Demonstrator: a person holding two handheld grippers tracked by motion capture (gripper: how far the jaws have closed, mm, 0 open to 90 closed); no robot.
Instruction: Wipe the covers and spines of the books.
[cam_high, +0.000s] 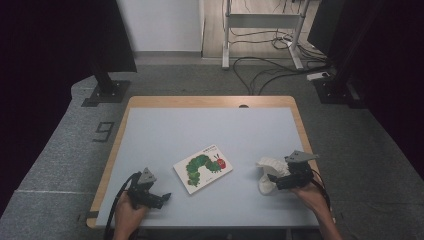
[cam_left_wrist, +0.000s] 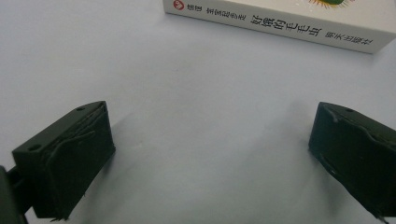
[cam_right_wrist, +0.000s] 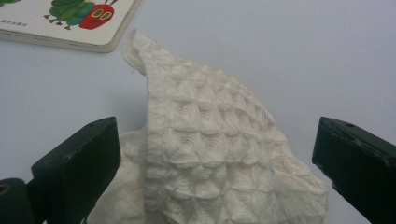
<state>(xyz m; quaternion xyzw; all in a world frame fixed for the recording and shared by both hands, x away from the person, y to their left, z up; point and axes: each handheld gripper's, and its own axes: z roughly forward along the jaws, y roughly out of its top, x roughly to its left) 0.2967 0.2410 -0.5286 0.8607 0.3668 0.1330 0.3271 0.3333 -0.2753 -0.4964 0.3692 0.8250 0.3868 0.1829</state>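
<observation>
Black jaws of the right hand-held gripper (cam_right_wrist: 215, 172) stand wide, with the bunched white waffle cloth (cam_right_wrist: 210, 158) between them, unpinched, lying on the desk (cam_high: 200, 130) at 3 o'clock of the picture book (cam_high: 202, 167). Step judged: cloth released; next, a re-grip. Left hand-held gripper (cam_high: 162, 196), wide and empty, rests at 7 o'clock of the book.

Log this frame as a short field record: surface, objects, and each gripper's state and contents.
surface: pale grey table
book: caterpillar picture book, flat, mid-table
cloth: white waffle-weave cloth, bunched, right of the book
left gripper: open, nothing between the jaws, near the book's spine
right gripper: open, cloth between the jaws, pads apart from it
</observation>
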